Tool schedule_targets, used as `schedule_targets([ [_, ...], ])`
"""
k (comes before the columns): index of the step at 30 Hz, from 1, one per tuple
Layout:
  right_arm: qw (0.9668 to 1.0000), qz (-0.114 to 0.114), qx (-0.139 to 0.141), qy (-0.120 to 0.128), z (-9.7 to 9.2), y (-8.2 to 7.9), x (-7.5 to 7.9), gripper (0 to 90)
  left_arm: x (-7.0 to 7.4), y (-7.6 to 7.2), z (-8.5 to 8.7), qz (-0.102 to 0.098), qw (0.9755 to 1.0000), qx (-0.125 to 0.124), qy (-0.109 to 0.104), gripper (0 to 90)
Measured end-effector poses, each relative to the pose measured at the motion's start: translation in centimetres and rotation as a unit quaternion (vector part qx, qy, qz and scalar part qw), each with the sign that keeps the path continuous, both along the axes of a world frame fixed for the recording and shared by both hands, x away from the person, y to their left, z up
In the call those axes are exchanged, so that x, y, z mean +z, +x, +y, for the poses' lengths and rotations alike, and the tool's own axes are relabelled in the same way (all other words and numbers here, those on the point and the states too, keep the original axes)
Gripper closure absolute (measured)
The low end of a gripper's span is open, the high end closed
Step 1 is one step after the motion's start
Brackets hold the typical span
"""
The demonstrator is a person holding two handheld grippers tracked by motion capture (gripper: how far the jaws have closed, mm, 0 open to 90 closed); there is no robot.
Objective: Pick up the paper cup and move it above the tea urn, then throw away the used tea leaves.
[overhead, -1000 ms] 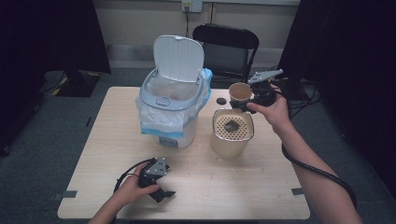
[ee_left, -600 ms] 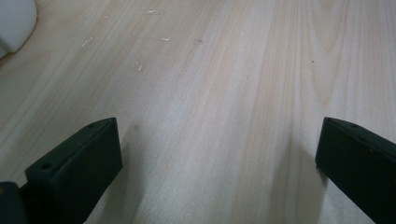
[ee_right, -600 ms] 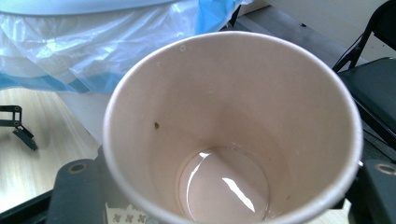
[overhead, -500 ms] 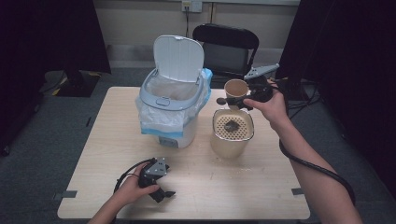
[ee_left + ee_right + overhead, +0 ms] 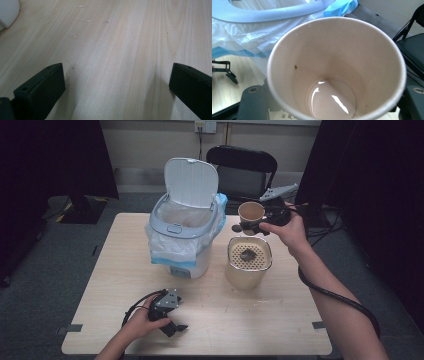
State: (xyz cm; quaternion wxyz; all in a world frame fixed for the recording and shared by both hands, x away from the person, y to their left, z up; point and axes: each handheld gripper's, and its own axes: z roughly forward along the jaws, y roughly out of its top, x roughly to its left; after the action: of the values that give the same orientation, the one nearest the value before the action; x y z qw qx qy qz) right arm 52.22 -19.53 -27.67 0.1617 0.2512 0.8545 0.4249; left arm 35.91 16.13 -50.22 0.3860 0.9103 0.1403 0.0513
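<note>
Right claw (image 5: 256,222) clamped on paper cup (image 5: 251,212) above strainer pot (image 5: 249,261); next likely tip dregs. Left claw (image 5: 172,326) apart, idle on bench (image 5: 280,310).

The left hand (image 5: 142,322) lies low at the near edge, forearm coming in from the bottom, its left gripper (image 5: 172,327) down flat — jaws spread wide apart, nothing between them. The right arm stretches forward and up, right hand (image 5: 287,227) raised, its right gripper (image 5: 252,222) pointing leftward — jaws clamped on something round.
</note>
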Motion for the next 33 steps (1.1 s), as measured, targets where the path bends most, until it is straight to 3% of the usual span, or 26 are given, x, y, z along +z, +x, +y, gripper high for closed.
schedule_targets([
  [12,0.9999,-0.002,0.008,0.009,0.6,0.2,1.3,26.3,0.1,0.0,0.0,0.000,1.0000,-0.001,0.004,0.0],
  [27,0.9996,0.003,0.029,-0.003,3.1,0.7,3.1,26.3,0.1,0.0,0.0,0.000,1.0000,-0.001,0.004,0.0],
  [33,0.9994,0.002,0.033,0.002,4.0,0.9,4.0,26.2,0.1,0.0,0.0,-0.001,1.0000,0.000,0.005,0.0],
])
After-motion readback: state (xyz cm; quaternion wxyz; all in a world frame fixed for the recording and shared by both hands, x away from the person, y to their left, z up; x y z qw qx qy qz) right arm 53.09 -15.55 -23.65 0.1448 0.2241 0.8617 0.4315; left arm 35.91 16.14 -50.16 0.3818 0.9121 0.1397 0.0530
